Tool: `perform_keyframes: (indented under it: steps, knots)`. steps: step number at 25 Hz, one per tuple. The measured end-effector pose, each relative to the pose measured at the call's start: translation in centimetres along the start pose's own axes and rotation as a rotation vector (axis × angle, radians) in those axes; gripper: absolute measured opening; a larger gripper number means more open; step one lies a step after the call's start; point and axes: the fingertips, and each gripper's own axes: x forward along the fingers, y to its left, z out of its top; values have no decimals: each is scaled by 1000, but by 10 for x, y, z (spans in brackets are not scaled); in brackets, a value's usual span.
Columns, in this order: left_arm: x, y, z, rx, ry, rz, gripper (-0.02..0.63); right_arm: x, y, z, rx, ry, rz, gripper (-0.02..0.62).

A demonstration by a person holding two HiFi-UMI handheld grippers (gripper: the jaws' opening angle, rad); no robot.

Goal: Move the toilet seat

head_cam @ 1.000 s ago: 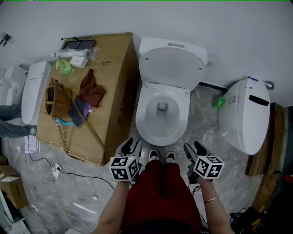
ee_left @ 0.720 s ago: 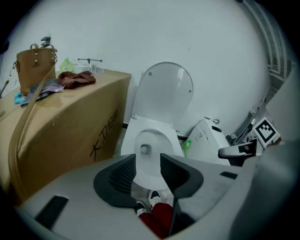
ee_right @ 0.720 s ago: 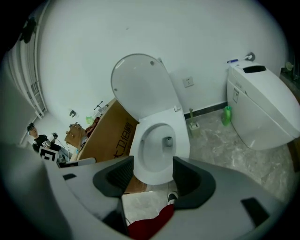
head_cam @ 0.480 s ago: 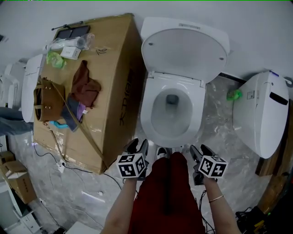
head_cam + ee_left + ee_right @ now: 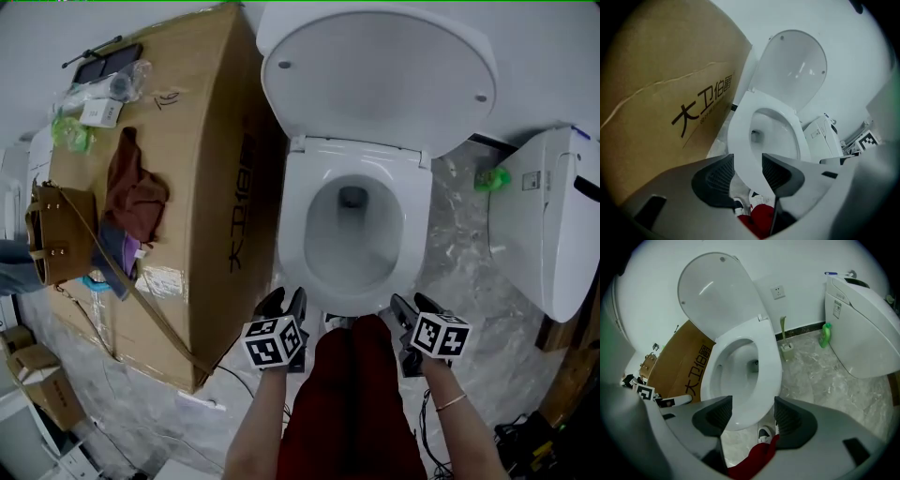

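Our left gripper (image 5: 284,300) and right gripper (image 5: 412,302) carry nothing, fingers spreading wider; gripping the toilet seat (image 5: 417,206) unevenly could, we judge, let it slip and slam.

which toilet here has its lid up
The middle toilet, next to the cardboard box: its lid stands raised, leaving the bowl open. The toilet to the right has its lid down.
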Motion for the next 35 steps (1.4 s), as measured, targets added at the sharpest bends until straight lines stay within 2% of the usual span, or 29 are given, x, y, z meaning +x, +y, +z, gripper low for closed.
perform_keyframes:
  steps: [9, 15, 24, 30, 35]
  knots:
    - [32, 10, -19, 13, 54, 14, 167, 31, -16, -14, 56, 45, 3, 290]
    - [44, 17, -26, -9, 79, 17, 169, 42, -21, -18, 83, 58, 2, 293]
    - [52, 18, -28, -97, 112, -57, 179, 52, -20, -22, 130, 80, 15, 293]
    - [54, 15, -27, -96, 158, -86, 178, 59, -16, -22, 110, 91, 2, 293]
    - [52, 10, -25, -129, 157, -119, 183, 56, -15, -22, 121, 92, 4, 293]
